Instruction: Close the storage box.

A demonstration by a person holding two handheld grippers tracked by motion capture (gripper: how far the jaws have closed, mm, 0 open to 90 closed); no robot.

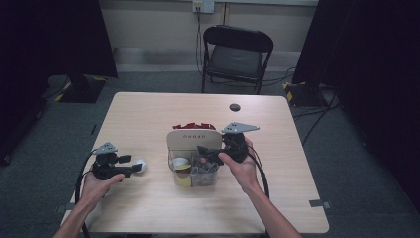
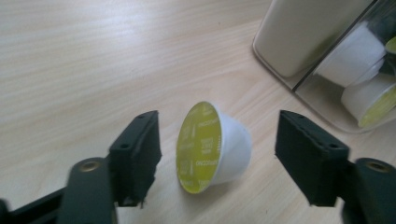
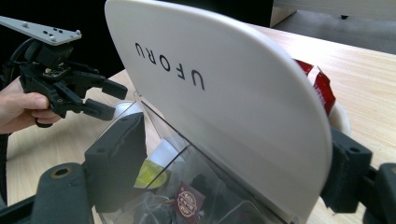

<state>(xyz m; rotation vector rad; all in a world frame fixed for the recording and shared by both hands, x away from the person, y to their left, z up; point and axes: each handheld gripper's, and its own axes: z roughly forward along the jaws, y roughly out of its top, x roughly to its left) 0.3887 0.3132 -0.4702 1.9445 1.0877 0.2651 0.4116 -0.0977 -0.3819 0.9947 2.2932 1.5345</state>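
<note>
Wooden table (image 1: 148,208) is sitting in a carpeted room, folding chair (image 1: 236,54) standing behind its far edge. Near table centre an organiser box (image 1: 194,140) is standing, cream curved divider panel lettered UFORU rising above clear plastic compartments; red packets (image 1: 194,125) are sitting behind the panel, white and yellow-lidded capsules and dark tea-bag sachets are lying in the front clear compartment. Right gripper (image 1: 209,152) is clenching on that organiser box: in the right gripper view the cream panel (image 3: 224,93) is sitting between the two black jaws, left jaw pressing the clear wall side, right jaw against the panel's far edge, right hand (image 1: 241,166) wrapping the gripper body just right of the box. Left gripper (image 1: 134,168) is lying low on the table, well left of the box, left hand (image 1: 96,188) behind it. Its jaws are standing released, wide apart, and a coffee capsule (image 2: 212,147) is lying on its side on the tabletop between them, touching neither pad, yellow foil lid facing the left jaw, white cup body pointing toward the right jaw. In the high view the capsule (image 1: 140,165) is showing as a small white spot at the gripper tips, apart from the box.
</note>
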